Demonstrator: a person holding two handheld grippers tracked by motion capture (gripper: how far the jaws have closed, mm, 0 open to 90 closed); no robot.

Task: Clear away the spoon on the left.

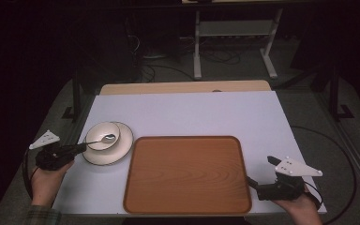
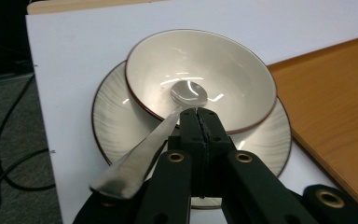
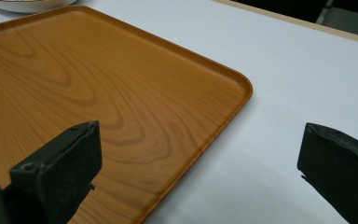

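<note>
Spoon: the metal spoon [image 2: 168,126] is right there in the left gripper view, its rounded end lying in the bowl [image 2: 200,70], handle running back out over the rim and down past the black fingers [image 2: 189,133].
Grip: here's the hold — the left gripper [image 2: 199,122] has its fingers pressed together at the spoon's neck, just behind the rounded end, and from here it looks clamped on the spoon.
Bowl and plate: the cream bowl with its dark rim sits on a ribbed plate [image 2: 116,126], a bit off-centre toward the plate's far side; from the high view the pair [image 1: 108,140] stands on the left part of the desk [image 1: 192,112], just beside the tray's left edge.
Tray: the wooden tray [image 1: 187,173] lies bare in the middle of the desk, nothing on it.
Right side: the right gripper [image 1: 262,176] waits by the tray's near right corner, fingers spread wide with nothing between them; its own view looks across that tray corner [image 3: 235,84] onto white desk.
Progress: my read — the spoon is gripped but not yet lifted clear of the bowl, so the carry is barely begun. If the tray is where things are headed, spoon, bowl and plate all remain to go.
Writing: no brand, label or lettering readable on any piece.
</note>
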